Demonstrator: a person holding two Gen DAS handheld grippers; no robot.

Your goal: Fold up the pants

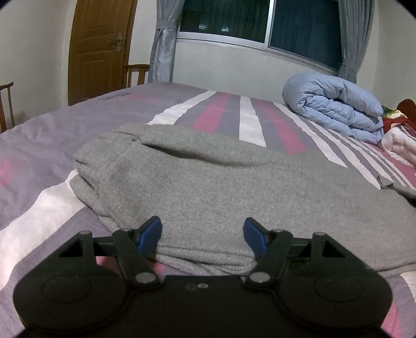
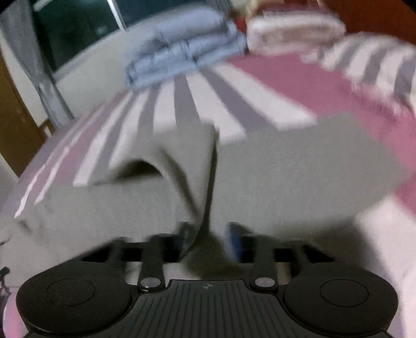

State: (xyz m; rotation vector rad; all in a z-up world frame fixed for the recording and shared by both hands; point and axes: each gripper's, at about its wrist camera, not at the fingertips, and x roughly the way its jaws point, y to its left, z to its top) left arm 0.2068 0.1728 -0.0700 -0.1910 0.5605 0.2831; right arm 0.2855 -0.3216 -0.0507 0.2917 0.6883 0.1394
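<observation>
Grey sweatpants (image 1: 208, 182) lie partly folded on the striped bed (image 1: 39, 161), cuffed ends stacked at the left. My left gripper (image 1: 202, 238) is open, its blue fingertips (image 1: 150, 234) on either side of the near folded edge, which lies between them. The right wrist view is blurred by motion. There the pants (image 2: 286, 176) spread across the bed (image 2: 273, 83), and my right gripper (image 2: 208, 240) has its fingers close together around a raised fold of grey cloth (image 2: 200, 208).
A rolled light-blue quilt (image 1: 335, 106) lies at the far right of the bed, with white and red bedding (image 1: 400, 132) beside it. A window with grey curtains (image 1: 260, 23), a wooden door (image 1: 98, 49) and chairs (image 1: 137, 74) stand behind.
</observation>
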